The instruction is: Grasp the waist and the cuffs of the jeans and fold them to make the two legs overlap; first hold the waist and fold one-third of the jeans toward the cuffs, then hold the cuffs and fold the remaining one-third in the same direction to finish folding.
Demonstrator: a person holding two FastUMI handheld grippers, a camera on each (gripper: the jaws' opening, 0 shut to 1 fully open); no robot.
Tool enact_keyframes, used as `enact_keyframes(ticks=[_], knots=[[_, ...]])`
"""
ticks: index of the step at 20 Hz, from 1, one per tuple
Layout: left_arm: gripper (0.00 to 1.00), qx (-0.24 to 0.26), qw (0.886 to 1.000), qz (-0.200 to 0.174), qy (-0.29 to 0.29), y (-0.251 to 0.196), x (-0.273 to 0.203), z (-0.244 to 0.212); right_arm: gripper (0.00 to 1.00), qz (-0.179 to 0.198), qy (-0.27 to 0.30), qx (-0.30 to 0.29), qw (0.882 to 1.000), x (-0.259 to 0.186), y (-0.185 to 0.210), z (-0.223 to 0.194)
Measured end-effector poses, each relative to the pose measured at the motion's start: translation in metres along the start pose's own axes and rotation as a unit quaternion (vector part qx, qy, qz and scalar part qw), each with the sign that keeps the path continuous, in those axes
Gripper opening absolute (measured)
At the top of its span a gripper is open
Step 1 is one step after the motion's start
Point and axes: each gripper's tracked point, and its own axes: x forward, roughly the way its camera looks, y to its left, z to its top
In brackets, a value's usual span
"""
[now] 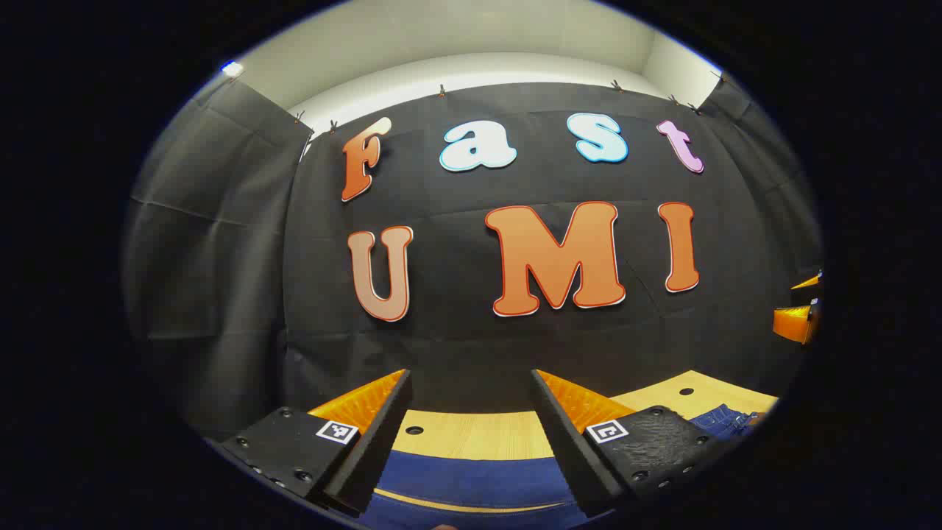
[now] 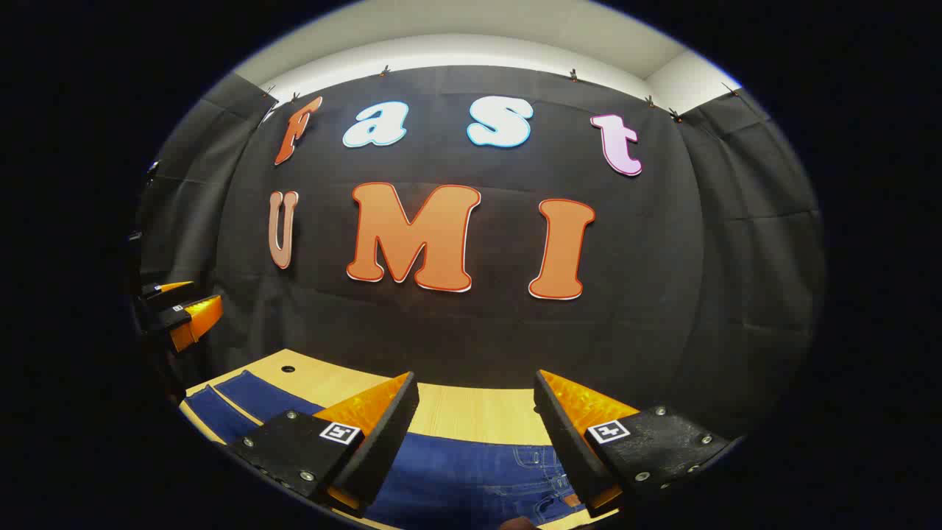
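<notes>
The blue jeans (image 1: 471, 478) lie flat on the wooden table (image 1: 478, 434). In the left gripper view the two legs run under my left gripper (image 1: 471, 375), which hangs open above them with nothing between its fingers. The waist end shows at the right (image 1: 725, 421). In the right gripper view the waist with stitched pockets (image 2: 478, 471) lies below my open right gripper (image 2: 475, 377), and the legs (image 2: 250, 397) stretch away to the left. Each view also catches the other gripper at its edge: the right gripper (image 1: 798, 313) and the left gripper (image 2: 180, 309).
The tabletop (image 2: 471, 412) has small round holes (image 2: 288, 368) and ends at the black cloth wall just behind it. More black cloth closes both sides of the booth.
</notes>
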Motion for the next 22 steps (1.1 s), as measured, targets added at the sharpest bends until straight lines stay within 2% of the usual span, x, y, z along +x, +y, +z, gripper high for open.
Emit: enact_keyframes(ticks=[3, 6, 9, 12, 13, 17, 22], knots=[[0.97, -0.009, 1.000, -0.017, 0.016, -0.019, 0.001, -0.005, 0.96, 0.015, 0.005, 0.006, 1.000, 0.009, -0.003, -0.010], [1.00, 0.011, 1.000, 0.005, 0.003, -0.018, -0.002, 0.002, 0.97, 0.020, 0.003, 0.009, 1.000, 0.014, -0.012, -0.017], [1.00, 0.028, 0.998, 0.005, 0.050, -0.029, -0.007, -0.024, 0.97, 0.027, 0.017, 0.005, 0.999, 0.014, -0.014, -0.028], [0.98, 0.018, 0.998, 0.006, 0.058, -0.029, -0.006, -0.030, 0.97, 0.028, 0.006, -0.003, 1.000, 0.014, -0.014, -0.021], [1.00, 0.016, 0.998, 0.005, 0.061, -0.027, -0.005, -0.033, 0.97, 0.025, 0.008, -0.006, 1.000, 0.016, -0.013, -0.022], [0.98, 0.022, 0.998, 0.015, 0.048, 0.008, -0.004, -0.026, 0.97, 0.008, 0.023, -0.008, 1.000, 0.015, -0.010, -0.031], [0.98, 0.023, 0.995, 0.044, 0.086, 0.078, -0.001, -0.052, 0.97, -0.031, 0.046, -0.014, 0.998, 0.007, -0.020, -0.043]])
